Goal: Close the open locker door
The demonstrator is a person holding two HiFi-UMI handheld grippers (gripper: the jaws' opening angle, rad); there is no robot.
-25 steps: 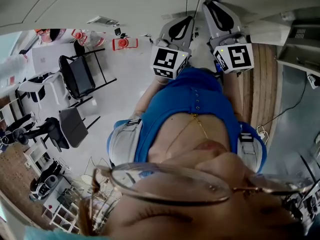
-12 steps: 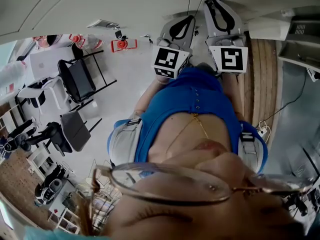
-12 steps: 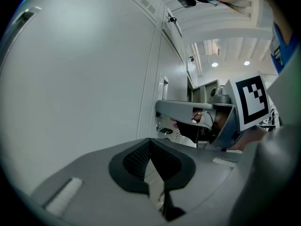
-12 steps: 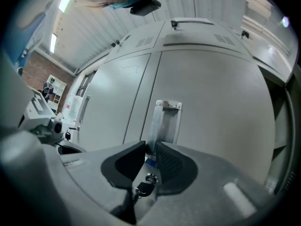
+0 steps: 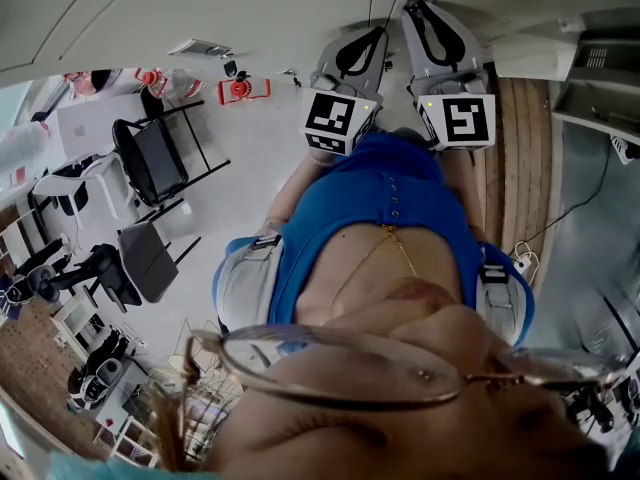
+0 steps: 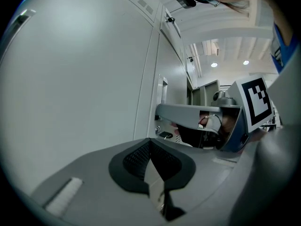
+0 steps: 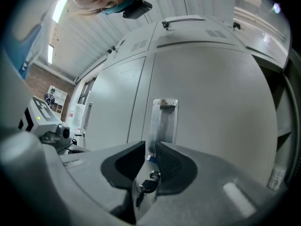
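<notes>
In the right gripper view a grey locker door [image 7: 207, 98] fills the picture, its left edge lying along the neighbouring door. It carries a recessed metal handle [image 7: 163, 119] and a lock with a key [image 7: 148, 185] hanging from it. My right gripper [image 7: 150, 147] is close in front of the handle and its jaws are opening. The key shows in the narrow gap between them, but the pads do not press on it. My left gripper [image 6: 149, 145] is shut on nothing, beside a plain grey door panel [image 6: 80, 79]. In the head view both grippers, left [image 5: 362, 43] and right [image 5: 430, 18], are raised side by side.
An open shelf bay with a small bottle [image 7: 275, 178] lies at the right of the locker. Further locker doors [image 7: 108, 102] run off to the left. Behind me in the head view are folding chairs [image 5: 160, 153] and shelves [image 5: 95, 358] on a pale floor.
The right gripper's marker cube has turned and shifted slightly left. The left gripper has barely moved.
</notes>
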